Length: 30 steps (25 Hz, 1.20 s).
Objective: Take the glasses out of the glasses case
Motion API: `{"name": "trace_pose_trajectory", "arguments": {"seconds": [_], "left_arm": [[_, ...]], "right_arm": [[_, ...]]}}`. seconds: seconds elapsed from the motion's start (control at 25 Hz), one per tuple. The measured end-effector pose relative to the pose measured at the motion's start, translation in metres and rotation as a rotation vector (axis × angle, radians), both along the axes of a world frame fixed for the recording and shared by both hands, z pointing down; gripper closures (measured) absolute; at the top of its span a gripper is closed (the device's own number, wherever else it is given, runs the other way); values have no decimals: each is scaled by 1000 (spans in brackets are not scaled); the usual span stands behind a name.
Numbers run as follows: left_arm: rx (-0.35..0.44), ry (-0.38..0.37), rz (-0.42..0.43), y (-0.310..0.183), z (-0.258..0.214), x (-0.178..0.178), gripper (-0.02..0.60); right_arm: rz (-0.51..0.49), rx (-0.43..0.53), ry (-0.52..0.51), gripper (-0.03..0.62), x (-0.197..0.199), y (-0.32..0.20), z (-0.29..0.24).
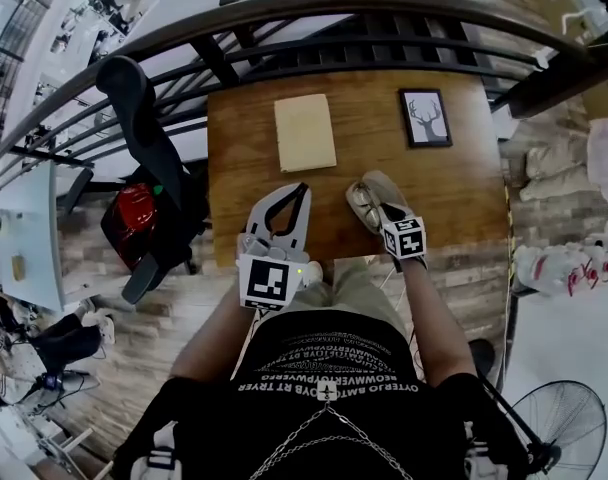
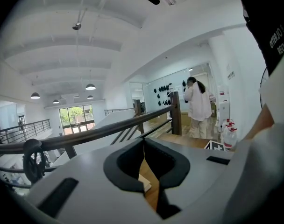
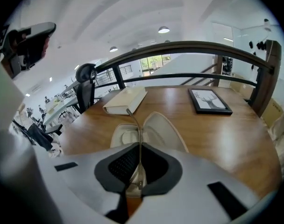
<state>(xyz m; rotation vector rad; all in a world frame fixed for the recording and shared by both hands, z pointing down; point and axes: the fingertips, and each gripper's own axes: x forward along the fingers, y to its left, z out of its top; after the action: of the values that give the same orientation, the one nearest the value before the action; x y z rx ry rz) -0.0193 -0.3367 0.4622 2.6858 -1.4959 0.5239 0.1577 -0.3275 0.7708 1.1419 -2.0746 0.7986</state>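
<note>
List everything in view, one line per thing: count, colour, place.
Table: one, brown wood, beside a dark railing.
Book: one, cream, far side of the table.
Framed picture: one, black frame with a deer print, far right of the table.
Glasses case: one, cream, open, near the table's front edge.
Glasses: one pair, thin metal arm rising from the case.
Office chair: one, black, left of the table.
Bag: one, red, by the chair.
Fan: one, black, on the floor at lower right.
Left gripper: grey, shut, empty, over the table's front edge.
Right gripper: grey, shut on the glasses' arm.
</note>
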Motion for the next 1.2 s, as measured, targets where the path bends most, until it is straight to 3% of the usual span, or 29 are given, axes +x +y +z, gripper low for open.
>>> {"name": "trace_pose_trajectory", "arguments": {"seconds": [0.72,1.04,1.12,1.2], "left_arm": [[-38,-22,3,9,19,-11,552],[-57,-32,-9,12,25,-15,554],[-54,-34,-9,12,25,-17,554],[-57,-42,-13,12,26,-21,554]], "right_arm": [[-2,-35,67,566,0,-10,42],[-13,-22,51,538,-1,-13,38],[-3,-10,32,489,-1,-14,35],[-14,-2,34,480,-5,-15,35]]}}
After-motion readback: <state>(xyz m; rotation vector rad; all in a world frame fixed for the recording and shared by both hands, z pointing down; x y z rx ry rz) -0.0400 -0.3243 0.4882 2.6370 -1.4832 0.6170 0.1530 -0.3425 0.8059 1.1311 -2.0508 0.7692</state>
